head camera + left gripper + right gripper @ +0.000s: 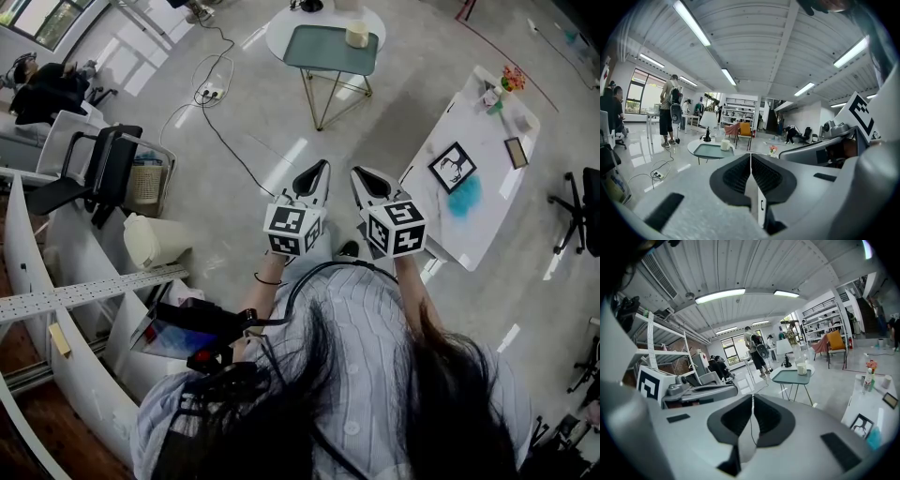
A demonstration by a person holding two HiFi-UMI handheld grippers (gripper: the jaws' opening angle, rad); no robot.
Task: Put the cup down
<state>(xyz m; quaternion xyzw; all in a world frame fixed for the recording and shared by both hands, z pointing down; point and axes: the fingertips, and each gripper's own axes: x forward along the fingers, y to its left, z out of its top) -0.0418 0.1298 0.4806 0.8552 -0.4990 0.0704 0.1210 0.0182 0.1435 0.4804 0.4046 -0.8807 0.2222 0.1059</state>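
A cream cup [356, 35] stands on the small round side table [328, 49] far ahead; it also shows as a cup [725, 145] in the left gripper view and as a cup [802, 369] in the right gripper view. My left gripper [320, 167] and right gripper [359, 174] are held side by side at chest height over the floor. Both have their jaws pressed together with nothing between them. Neither is near the cup.
A long white table [473, 178] at the right carries a framed picture [452, 167], a blue patch and flowers. A cable and power strip [210, 92] lie on the floor. Office chairs [94, 169], a bin and white shelving stand at the left. People stand in the distance.
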